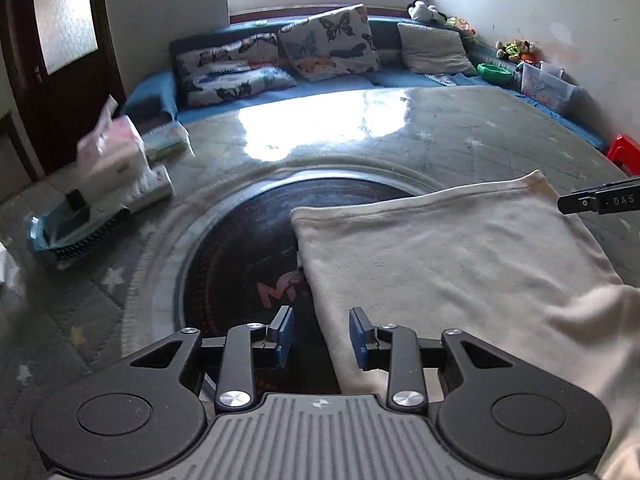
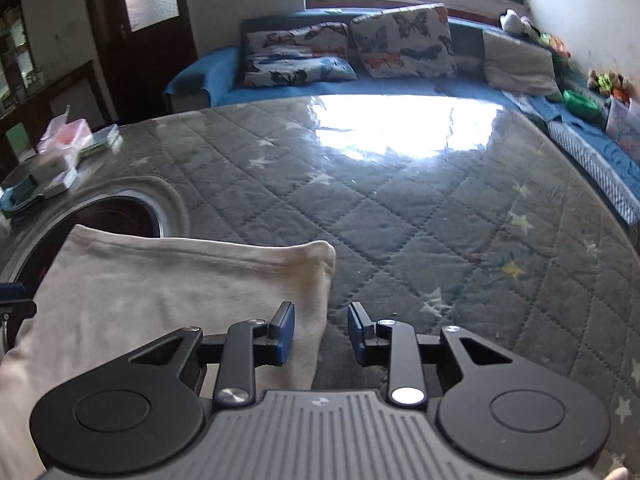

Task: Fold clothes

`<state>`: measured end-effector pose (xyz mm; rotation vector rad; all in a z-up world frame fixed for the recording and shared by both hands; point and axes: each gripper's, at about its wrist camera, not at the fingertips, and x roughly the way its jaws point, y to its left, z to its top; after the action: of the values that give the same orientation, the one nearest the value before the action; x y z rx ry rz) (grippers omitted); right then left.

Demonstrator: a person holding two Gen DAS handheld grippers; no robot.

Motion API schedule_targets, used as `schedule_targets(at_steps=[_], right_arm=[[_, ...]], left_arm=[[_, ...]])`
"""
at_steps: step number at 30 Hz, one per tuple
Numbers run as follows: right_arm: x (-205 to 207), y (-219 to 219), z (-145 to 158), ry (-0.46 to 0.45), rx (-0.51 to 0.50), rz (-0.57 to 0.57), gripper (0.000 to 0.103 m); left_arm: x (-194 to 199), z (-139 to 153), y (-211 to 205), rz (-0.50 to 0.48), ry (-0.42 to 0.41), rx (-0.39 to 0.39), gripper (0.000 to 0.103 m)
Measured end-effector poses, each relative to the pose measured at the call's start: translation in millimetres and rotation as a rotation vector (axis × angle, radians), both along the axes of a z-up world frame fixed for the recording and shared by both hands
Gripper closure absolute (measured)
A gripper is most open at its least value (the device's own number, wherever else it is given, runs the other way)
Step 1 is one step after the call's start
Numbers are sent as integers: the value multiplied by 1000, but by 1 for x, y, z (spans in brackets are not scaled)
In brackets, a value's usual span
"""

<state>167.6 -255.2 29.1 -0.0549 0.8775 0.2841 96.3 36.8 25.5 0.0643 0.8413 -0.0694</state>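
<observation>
A cream-white garment (image 1: pixel 448 264) lies flat on the round table, partly over a dark round inset (image 1: pixel 244 248). In the left wrist view my left gripper (image 1: pixel 320 338) is open and empty, straddling the garment's left edge. The tip of the right gripper (image 1: pixel 600 200) shows at the far right by the cloth's far corner. In the right wrist view the same garment (image 2: pixel 160 292) lies at lower left. My right gripper (image 2: pixel 320 334) is open and empty over its right edge. A bit of the left gripper (image 2: pixel 12 300) shows at the left border.
The table has a grey quilted star-print cover (image 2: pixel 400 220) under glossy film. Tissue packs and boxes (image 1: pixel 116 160) and a teal tray (image 1: pixel 64 236) sit at the table's left. A blue sofa (image 1: pixel 320 80) with butterfly cushions stands behind. A red stool (image 1: pixel 624 152) is at the right.
</observation>
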Motion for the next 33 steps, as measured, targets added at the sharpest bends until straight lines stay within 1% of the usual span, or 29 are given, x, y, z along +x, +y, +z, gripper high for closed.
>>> schedule_targets(at_steps=[1,3,4,5,14,17,18,20,22,25,27,28,29,31,32,33], right_arm=[[2,1,-2,3,1,6,74],[6,4,-4,3,3,20,77],[8,6,-3,2,0,23,86],[10,9,-3,-4,-7,24,98],[37,52,-6,-69,-81,82,99],[46,63,-7,-79,-92,98,99],[49,67,-7,-82,-96,103,98],[55,74,-8,-88,-103,114,94],[54,77,-6,-91,-106,127,94],[39,76,1,-97,-101,156,92],[25,75,6,-93,-92,186,91],[15,76,8,-92,-89,208,91],[5,76,10,-91,-85,231,89],[-19,81,13,-82,-70,286,81],[-31,84,13,-77,-62,314,79],[-42,88,13,-70,-55,344,79]], left_arm=[[2,-2,0,1,0,5,80],[2,-2,2,0,-8,21,93],[3,-2,3,-1,-12,28,95],[3,-3,3,-1,-15,36,97],[7,-5,10,-6,-51,107,98],[10,-6,19,10,-55,116,98],[12,-6,22,17,-54,111,96],[12,-3,30,36,-46,77,94],[8,2,36,48,-61,60,93],[-5,14,46,73,-84,47,93],[-18,21,52,96,-92,34,88],[-24,24,56,108,-96,28,88],[-31,27,59,122,-101,25,85],[-45,30,68,157,-107,21,71],[-53,30,71,177,-109,20,66],[-62,30,73,188,-113,24,66]])
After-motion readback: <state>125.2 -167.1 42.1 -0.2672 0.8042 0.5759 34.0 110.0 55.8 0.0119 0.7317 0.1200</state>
